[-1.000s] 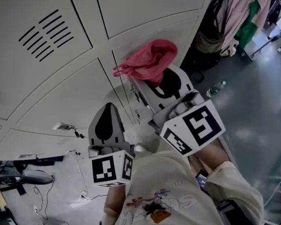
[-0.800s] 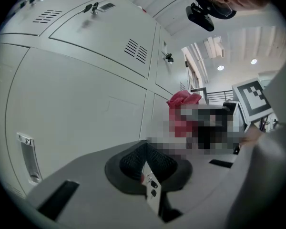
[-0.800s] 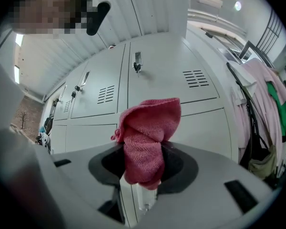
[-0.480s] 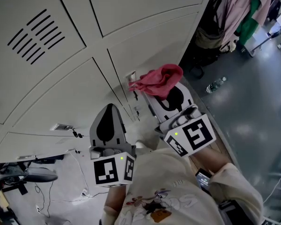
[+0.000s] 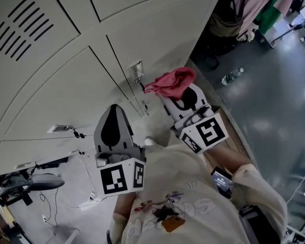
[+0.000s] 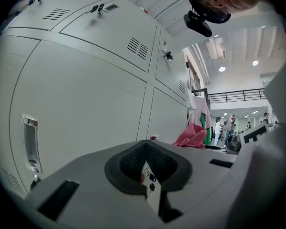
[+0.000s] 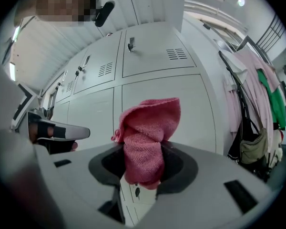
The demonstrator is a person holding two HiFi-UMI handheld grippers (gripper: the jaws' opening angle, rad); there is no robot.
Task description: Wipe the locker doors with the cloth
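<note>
right gripper view: my right gripper (image 7: pixel 142 175) has its jaws clamped on the pink cloth (image 7: pixel 148 128) near a locker door (image 7: pixel 190 104), while the left gripper (image 6: pixel 145 163) has its jaws together and empty; i judge the wiping unfinished.

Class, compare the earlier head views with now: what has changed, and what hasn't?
The right gripper drew the pink cloth down along the locker door to beside the latch. It still grips the cloth; the left gripper stayed shut and empty.
</note>
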